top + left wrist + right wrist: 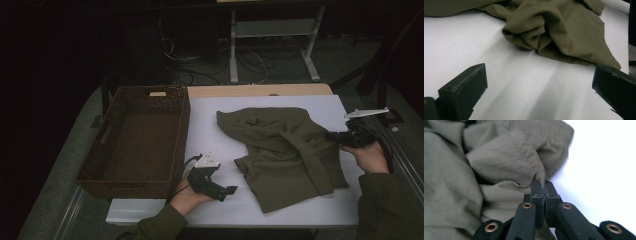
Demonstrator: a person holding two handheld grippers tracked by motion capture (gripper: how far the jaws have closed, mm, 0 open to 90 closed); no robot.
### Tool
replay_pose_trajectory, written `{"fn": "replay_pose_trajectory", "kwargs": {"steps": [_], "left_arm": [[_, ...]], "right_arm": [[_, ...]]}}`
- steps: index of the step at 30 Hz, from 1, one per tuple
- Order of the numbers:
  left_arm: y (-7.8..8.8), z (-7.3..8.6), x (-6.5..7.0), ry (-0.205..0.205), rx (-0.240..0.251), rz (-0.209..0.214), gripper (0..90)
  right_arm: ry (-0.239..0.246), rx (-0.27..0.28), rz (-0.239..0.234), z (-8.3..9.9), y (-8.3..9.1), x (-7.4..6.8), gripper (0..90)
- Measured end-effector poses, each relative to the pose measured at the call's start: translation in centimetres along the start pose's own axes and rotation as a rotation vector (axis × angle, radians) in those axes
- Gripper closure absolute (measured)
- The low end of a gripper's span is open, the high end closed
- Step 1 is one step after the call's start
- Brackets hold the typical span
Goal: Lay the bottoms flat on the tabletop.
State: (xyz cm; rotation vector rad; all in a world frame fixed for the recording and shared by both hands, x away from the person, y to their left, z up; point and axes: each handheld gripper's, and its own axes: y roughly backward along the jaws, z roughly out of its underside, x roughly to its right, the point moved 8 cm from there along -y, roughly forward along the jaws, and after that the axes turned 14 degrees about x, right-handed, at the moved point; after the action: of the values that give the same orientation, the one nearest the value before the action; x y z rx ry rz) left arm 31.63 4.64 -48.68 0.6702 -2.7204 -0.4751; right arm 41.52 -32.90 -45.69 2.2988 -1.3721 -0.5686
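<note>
Two hand-held grippers work a crumpled olive garment [285, 150] that lies on the right half of the white tabletop [215, 137], with an empty brown wicker basket [137, 140] standing at the left, probably waiting to receive it. At the garment's right edge, the right hand-held gripper [542, 185] has its jaws pinched tight on a fold of the cloth, seemingly to lift or pull that side. Near the front, the left hand-held gripper [539, 82] rests low with jaws wide and nothing between them, aimed at the nearest bunched corner as if ready to take it.
</note>
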Motion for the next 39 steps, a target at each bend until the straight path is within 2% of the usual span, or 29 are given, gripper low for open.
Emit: {"fn": "replay_pose_trajectory", "kwargs": {"steps": [4,7,10,14,17,20,24,26,28,31,35,39], "left_arm": [[-0.1,-0.1,0.0,0.000,0.004,0.001,0.0],[-0.2,-0.1,0.0,-0.001,-0.001,0.006,0.0],[-0.3,-0.1,0.0,0.001,-0.004,0.007,0.0],[-0.4,0.0,0.1,-0.003,-0.007,0.014,0.0],[-0.5,-0.1,0.2,-0.005,-0.005,0.022,0.0],[-0.4,-0.1,0.4,-0.009,-0.007,0.027,0.0],[-0.2,-0.1,0.8,-0.009,-0.003,0.037,0.0],[0.0,0.0,1.1,-0.005,-0.001,0.042,0.0],[0.3,0.2,1.3,-0.003,0.000,0.045,0.0],[0.9,0.5,1.7,0.001,-0.002,0.050,0.0],[1.5,0.8,2.0,0.004,0.007,0.050,0.0],[1.8,0.8,1.9,-0.004,0.016,0.040,0.0]], "right_arm": [[-0.039,-0.055,0.016,1.9,-0.5,1.2,87.7],[-0.066,-0.097,0.017,3.4,-1.1,1.7,87.6],[-0.073,-0.128,0.019,4.5,-1.6,1.9,87.4],[-0.081,-0.122,0.028,4.6,-1.6,2.0,83.9],[-0.070,-0.105,0.042,4.2,-1.2,1.9,73.9],[-0.040,-0.051,0.051,2.9,-0.1,1.3,60.1],[-0.020,0.021,0.034,1.5,1.4,0.0,53.1],[-0.018,0.033,0.009,1.3,2.0,-1.0,51.4],[-0.014,0.036,-0.020,1.4,2.4,-2.0,49.7],[-0.004,0.032,-0.039,1.9,2.8,-3.0,47.5],[-0.017,0.018,-0.087,3.0,3.3,-4.6,45.1],[0.000,-0.009,-0.114,4.4,3.4,-5.8,44.0]]}}
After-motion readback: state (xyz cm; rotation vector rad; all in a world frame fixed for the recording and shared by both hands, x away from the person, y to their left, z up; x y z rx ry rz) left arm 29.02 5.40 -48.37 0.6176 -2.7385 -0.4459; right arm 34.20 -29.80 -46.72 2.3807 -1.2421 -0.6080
